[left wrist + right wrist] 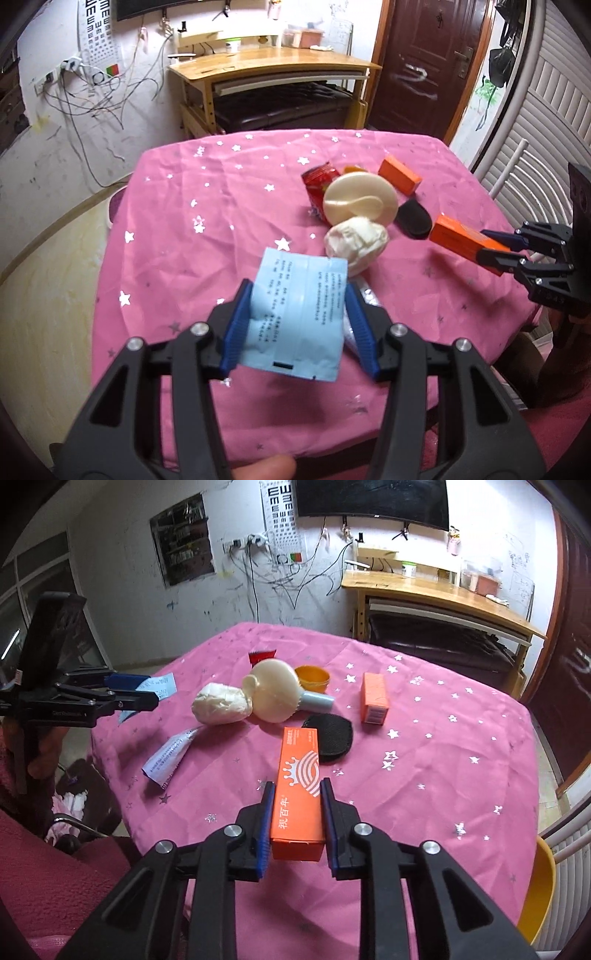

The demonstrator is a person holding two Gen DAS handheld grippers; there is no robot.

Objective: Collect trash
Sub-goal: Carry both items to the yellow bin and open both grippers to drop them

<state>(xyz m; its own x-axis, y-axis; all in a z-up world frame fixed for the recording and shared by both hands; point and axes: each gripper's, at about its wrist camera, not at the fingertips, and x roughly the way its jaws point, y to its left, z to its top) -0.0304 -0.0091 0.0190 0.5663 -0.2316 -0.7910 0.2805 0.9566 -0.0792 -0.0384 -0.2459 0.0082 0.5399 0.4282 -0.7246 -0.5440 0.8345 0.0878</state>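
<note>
My left gripper (299, 295) is shut on a light blue packet (295, 317) and holds it above the pink table; it also shows in the right wrist view (144, 694) at the left. My right gripper (297, 788) is shut on a long orange box (299, 786), lifted off the cloth; it shows in the left wrist view (491, 245) with the box (458, 240). On the table lie a white crumpled wad (356, 240), a cream round lid (360, 199), a red wrapper (319, 181), a small orange box (400, 175), a black pad (413, 218) and another blue packet (170, 753).
The pink star tablecloth (207, 206) covers the table. An orange cup (313, 677) and a grey-blue tube (317, 700) sit behind the lid. A wooden desk (273, 62) stands beyond the table, a white chair (517, 158) at the right edge.
</note>
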